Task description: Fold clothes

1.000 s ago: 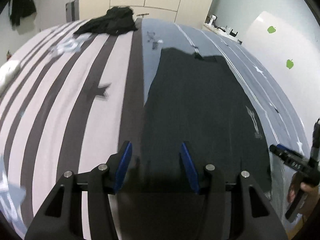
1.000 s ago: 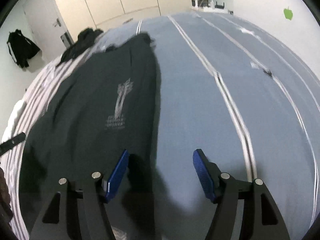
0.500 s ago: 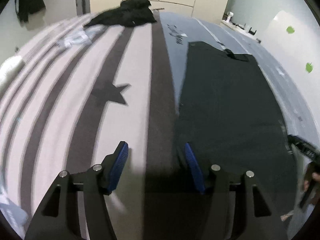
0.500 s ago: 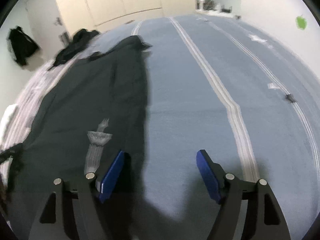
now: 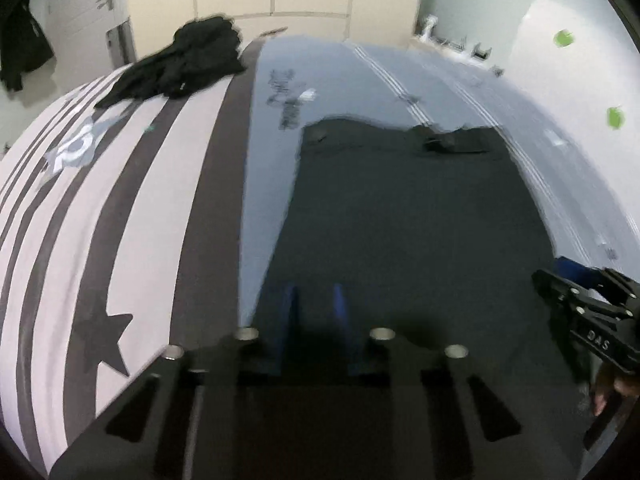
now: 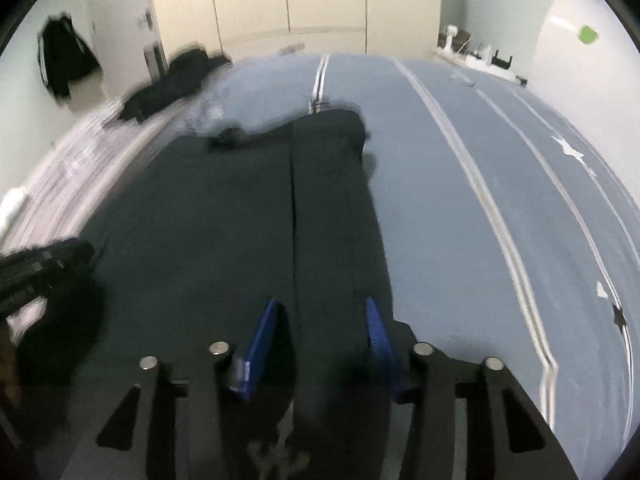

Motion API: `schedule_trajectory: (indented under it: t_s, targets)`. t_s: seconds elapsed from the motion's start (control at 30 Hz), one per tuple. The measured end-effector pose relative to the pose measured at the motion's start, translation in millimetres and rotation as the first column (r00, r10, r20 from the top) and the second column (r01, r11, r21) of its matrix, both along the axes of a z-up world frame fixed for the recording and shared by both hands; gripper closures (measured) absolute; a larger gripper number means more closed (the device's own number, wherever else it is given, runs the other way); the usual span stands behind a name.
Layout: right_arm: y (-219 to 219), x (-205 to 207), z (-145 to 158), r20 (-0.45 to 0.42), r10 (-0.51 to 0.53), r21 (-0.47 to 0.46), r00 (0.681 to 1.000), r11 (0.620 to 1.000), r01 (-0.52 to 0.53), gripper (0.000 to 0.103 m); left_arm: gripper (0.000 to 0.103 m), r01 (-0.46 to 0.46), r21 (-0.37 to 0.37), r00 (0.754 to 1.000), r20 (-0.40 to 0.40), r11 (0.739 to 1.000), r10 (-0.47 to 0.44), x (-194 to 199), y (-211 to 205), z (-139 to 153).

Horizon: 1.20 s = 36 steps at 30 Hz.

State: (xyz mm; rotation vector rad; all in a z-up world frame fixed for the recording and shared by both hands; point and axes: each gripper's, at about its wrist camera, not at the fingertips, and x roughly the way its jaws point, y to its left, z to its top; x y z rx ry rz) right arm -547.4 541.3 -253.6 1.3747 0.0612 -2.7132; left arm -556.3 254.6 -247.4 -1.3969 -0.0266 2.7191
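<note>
A dark grey garment [image 5: 400,220] lies spread flat on the bed, its length running away from me. My left gripper [image 5: 314,300] is over the garment's near left edge. Its blue fingers [image 5: 289,312] are closing to a narrow gap with dark cloth between them. My right gripper [image 6: 320,304] is over the garment [image 6: 208,216] at its near right edge. Its jaws are closing and still wide, and a strip of the cloth lies between them. In each wrist view the other gripper shows at the side: the right gripper [image 5: 580,312] and the left gripper [image 6: 40,268].
The bed cover is white with dark stripes and stars [image 5: 100,200] on the left and blue with white lines [image 6: 500,200] on the right. A pile of black clothes [image 5: 180,64] lies at the bed's far left corner. Cream wardrobe doors [image 6: 288,0] stand beyond the bed.
Both grippers came in over the garment's near edges, the left from the left, the right from the right. Both pairs of jaws narrowed, the left far more.
</note>
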Motion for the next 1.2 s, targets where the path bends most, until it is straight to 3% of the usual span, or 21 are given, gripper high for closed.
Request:
schedule_trajectory:
  t_s: [0.07,0.23,0.33,0.43,0.57,0.6,0.67,0.7,0.73,0.77,0.83,0.9,1.03,1.13,1.2]
  targets:
    - [1.8,-5.9,-8.0,-0.016,-0.003,0.004,1.0,1.0,0.003,0.058,0.099,-0.016,-0.005,1.0,-0.003,1.0,0.016,-6.1,-5.0,-7.7]
    - [20.0,-16.2,-12.9,-0.052,-0.068,0.023,0.996,0.997,0.069,0.053,0.101,-0.034,-0.023,0.999,-0.029,0.999,0.033,-9.8,-2.9,-7.0]
    - [20.2,-19.9,-9.0,-0.063,-0.064,0.04,0.996,0.997,0.067,0.051,0.101,-0.046,-0.006,0.998,-0.049,0.999,0.046,-13.6,-4.1,5.5]
    - [21.2,-25.2,3.0,-0.089,-0.069,0.026,0.994,0.997,0.072,0.051,0.1,-0.001,0.032,0.992,-0.13,0.999,0.005,-22.8,1.7,26.0]
    - [19.5,-39.9,8.7,-0.11,-0.072,0.03,0.991,0.997,0.075,0.048,0.085,0.029,-0.009,0.994,-0.107,1.0,-0.03,-46.4,16.2,18.8]
    - [19.2,-46.1,2.7,-0.085,-0.072,0.044,0.994,0.996,0.076,0.049,0.084,0.03,-0.02,0.998,-0.063,0.999,-0.031,-53.4,17.3,7.0]
    - [23.2,-54.7,-8.5,-0.039,-0.082,0.026,0.996,0.996,0.083,0.048,0.081,0.02,0.035,1.0,0.002,0.999,-0.02,-57.8,9.3,-15.0]
    - [25.7,-57.4,-11.1,-0.03,-0.089,0.005,0.996,0.996,0.089,0.048,0.081,0.008,0.061,1.0,-0.005,0.998,-0.007,-55.8,4.4,-13.7]
    - [27.7,-57.5,-11.3,-0.028,-0.097,-0.007,0.995,0.995,0.097,0.048,0.074,-0.005,0.085,1.0,-0.018,0.996,0.007,-53.3,-0.4,-10.3]
    - [29.3,-54.1,-7.9,-0.036,-0.105,-0.009,0.994,0.994,0.105,0.045,0.061,-0.018,0.089,1.0,-0.023,0.996,0.02,-50.2,-3.7,-9.1]
    - [34.1,-44.9,-3.3,-0.047,-0.113,-0.013,0.993,0.994,0.112,0.045,0.051,-0.036,0.115,0.999,-0.027,0.993,0.039,-42.8,-17.0,-5.8]
    - [42.2,-34.0,-0.9,-0.037,-0.109,-0.013,0.993,0.994,0.109,0.034,0.038,-0.058,0.148,0.998,-0.013,0.987,0.061,-36.5,-33.0,-4.7]
    - [63.6,-24.6,1.0,0.022,-0.12,-0.097,0.992,0.988,0.122,0.031,0.037,-0.063,0.218,0.998,0.033,0.974,0.057,-31.8,-58.9,-6.4]
    - [73.9,-20.6,-3.1,0.059,-0.108,-0.169,0.992,0.979,0.117,0.031,0.037,-0.022,0.203,0.999,0.037,0.979,0.015,-31.8,-52.5,-5.8]
    - [69.0,-23.3,-4.5,0.057,-0.098,-0.144,0.994,0.984,0.105,0.031,0.037,0.005,0.176,0.999,0.04,0.984,-0.013,-36.2,-39.4,-8.1]
